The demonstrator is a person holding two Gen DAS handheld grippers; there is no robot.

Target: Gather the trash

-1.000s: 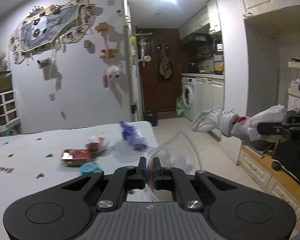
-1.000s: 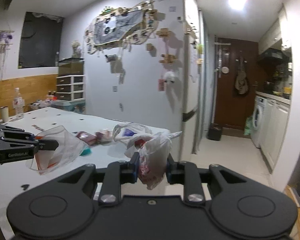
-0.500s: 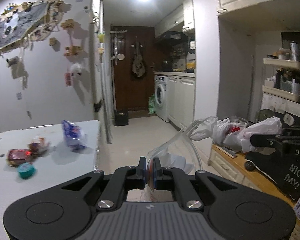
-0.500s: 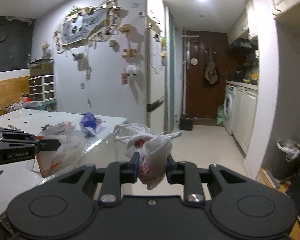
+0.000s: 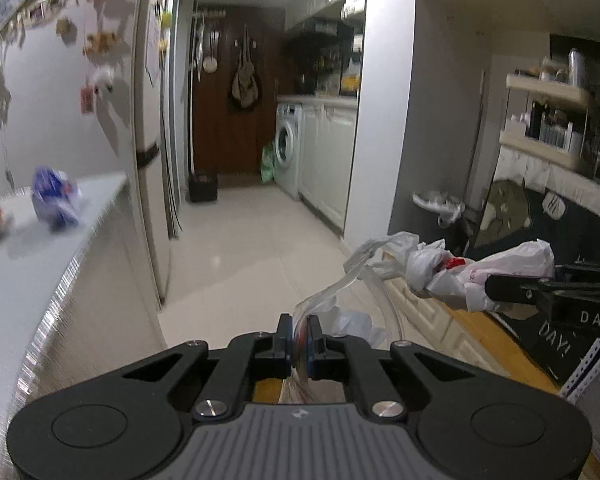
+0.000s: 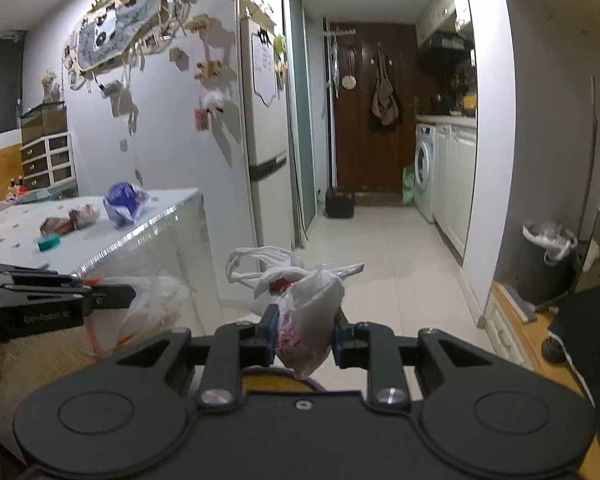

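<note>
Left tool [image 5: 299,334] pinches a clear bag [image 5: 340,300] at lower centre; right tool [image 6: 305,330] clamps a white bag [image 6: 308,300].

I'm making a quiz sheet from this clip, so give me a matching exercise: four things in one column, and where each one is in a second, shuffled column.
Things:
1. white tied bag
2. clear plastic bag
3. blue wrapper
4. washing machine

Places:
A. on the white table, near its corner
B. clamped in the left tool
C. far down the tiled corridor, under the counter
D. clamped in the right tool

Pairs: 1-D, 2-B, 3-A, 4-C
</note>
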